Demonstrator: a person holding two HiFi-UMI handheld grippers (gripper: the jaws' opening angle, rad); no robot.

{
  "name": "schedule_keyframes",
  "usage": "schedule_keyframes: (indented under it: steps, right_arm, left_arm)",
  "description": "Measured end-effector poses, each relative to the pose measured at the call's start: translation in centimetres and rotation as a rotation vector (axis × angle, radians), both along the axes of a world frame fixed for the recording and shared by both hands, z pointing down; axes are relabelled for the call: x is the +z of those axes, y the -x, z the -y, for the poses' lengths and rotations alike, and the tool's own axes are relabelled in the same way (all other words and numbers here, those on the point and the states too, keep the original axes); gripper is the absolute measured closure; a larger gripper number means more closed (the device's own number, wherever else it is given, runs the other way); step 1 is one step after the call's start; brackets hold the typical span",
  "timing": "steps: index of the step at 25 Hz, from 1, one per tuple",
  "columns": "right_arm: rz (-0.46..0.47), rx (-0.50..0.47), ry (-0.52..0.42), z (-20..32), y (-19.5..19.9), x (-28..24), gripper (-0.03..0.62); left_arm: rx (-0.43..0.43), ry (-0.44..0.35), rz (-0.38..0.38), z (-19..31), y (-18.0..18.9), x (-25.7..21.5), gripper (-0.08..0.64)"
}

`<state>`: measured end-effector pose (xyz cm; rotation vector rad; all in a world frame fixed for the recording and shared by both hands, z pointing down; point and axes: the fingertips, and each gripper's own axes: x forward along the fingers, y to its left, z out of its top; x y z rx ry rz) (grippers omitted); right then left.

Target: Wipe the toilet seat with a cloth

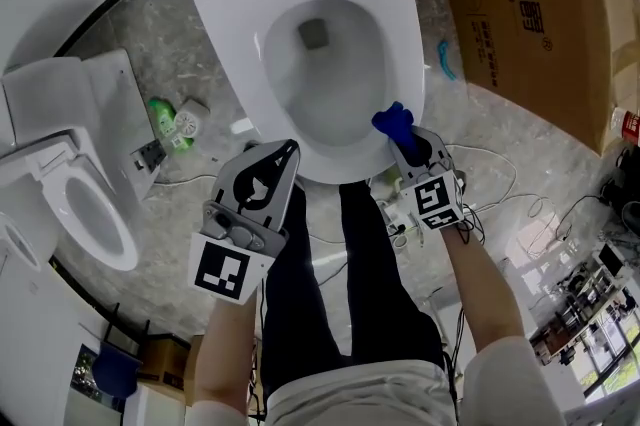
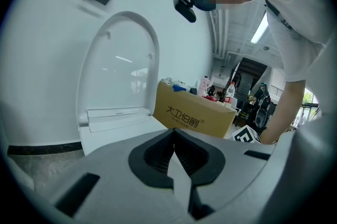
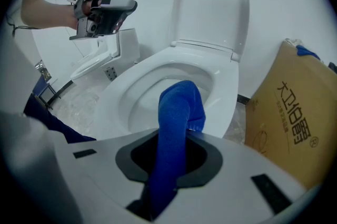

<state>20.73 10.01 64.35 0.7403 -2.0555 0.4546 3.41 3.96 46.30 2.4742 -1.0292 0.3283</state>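
Observation:
A white toilet stands with its lid up; its seat [image 1: 415, 34] [image 3: 118, 89] rings the bowl. My right gripper [image 1: 412, 146] [image 3: 176, 128] is shut on a blue cloth [image 1: 393, 120] [image 3: 178, 112], whose free end rests on the seat's front right rim. My left gripper [image 1: 280, 159] [image 2: 174, 152] hovers at the seat's front left edge, tilted up toward the raised lid [image 2: 118, 68], its jaws shut with nothing between them. It also shows in the right gripper view as the left gripper [image 3: 108, 10], held above the floor.
A large cardboard box [image 1: 530, 14] [image 3: 287, 112] stands right of the toilet. A second white toilet [image 1: 70, 204] sits at left. A green bottle [image 1: 170, 124] lies on the floor between them. Cables [image 1: 520, 204] trail over the floor at right. My legs [image 1: 340, 294] stand before the bowl.

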Motion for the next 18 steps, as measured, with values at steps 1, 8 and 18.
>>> schedule_keyframes:
  steps: [1,8,18]
  right_arm:
    - [0.003,0.007,-0.003,0.2,-0.2,0.0,0.537]
    - [0.005,-0.016,-0.023,1.2,-0.8,-0.1,0.537]
    - [0.036,0.047,-0.04,4.1,-1.9,0.0,0.537]
  left_arm:
    - [0.004,0.001,-0.002,0.0,-0.3,0.0,0.555]
    - [0.025,0.005,-0.002,0.2,-1.7,0.2,0.555]
    - [0.014,0.015,0.001,1.1,-2.3,0.7,0.555]
